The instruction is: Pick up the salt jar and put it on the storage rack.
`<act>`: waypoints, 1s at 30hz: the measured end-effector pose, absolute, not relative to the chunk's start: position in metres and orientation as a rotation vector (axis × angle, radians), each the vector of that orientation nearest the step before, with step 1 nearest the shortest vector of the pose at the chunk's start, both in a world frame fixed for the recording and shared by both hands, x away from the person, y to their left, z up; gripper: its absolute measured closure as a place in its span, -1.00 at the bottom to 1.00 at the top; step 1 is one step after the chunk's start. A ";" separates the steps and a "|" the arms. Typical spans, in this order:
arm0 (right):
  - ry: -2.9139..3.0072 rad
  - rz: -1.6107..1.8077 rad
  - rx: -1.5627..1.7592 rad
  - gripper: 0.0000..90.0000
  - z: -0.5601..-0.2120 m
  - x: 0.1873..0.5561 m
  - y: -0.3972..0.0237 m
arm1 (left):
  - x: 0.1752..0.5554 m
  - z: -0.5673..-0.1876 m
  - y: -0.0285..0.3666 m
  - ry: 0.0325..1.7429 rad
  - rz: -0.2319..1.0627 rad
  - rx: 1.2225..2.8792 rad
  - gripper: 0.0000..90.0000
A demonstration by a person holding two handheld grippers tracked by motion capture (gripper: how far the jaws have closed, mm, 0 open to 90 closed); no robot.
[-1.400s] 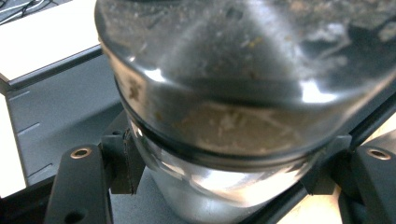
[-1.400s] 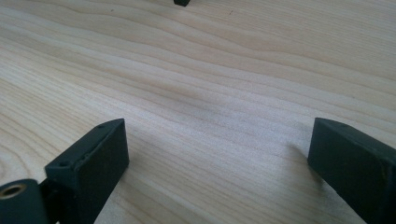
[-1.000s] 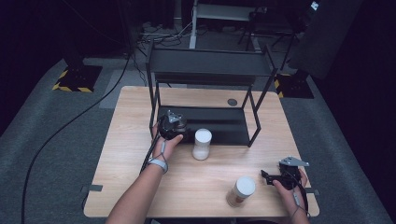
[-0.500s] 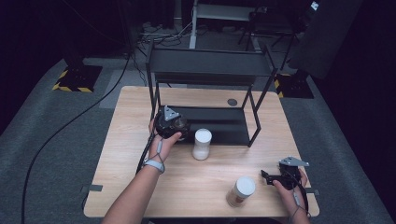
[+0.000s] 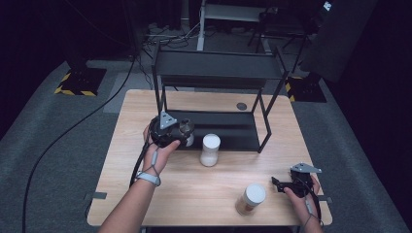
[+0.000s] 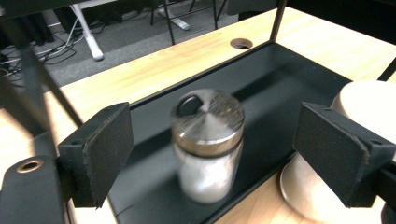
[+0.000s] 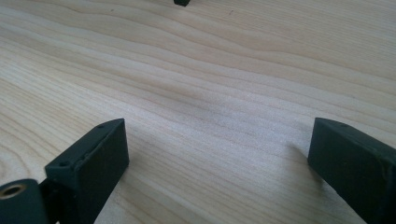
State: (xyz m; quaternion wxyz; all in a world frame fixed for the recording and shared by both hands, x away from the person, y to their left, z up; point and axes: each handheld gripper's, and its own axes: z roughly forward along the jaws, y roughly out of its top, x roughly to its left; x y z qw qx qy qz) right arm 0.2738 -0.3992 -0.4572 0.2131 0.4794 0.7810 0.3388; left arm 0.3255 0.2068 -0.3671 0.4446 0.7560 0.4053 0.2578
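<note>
Wooden table [image 5: 145,194] | left hand-held gripper [image 6: 210,154] spread, shaker jar [image 6: 208,144] between jaws, untouched

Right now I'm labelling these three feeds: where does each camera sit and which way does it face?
High view: above the person's side, facing forward and down on the table; forearms, both hand-held grippers.
Left gripper view: on the left hand-held gripper, facing the shaker jar on the black shelf.
Right gripper view: on the right hand-held gripper, facing bare tabletop.
Shared: the white-lidded jar, high and left views.
</note>
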 end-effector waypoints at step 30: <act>2.174 0.941 1.325 -0.89 -0.457 0.275 -0.400 | 0.258 -0.368 0.291 1.071 0.660 1.908 -0.76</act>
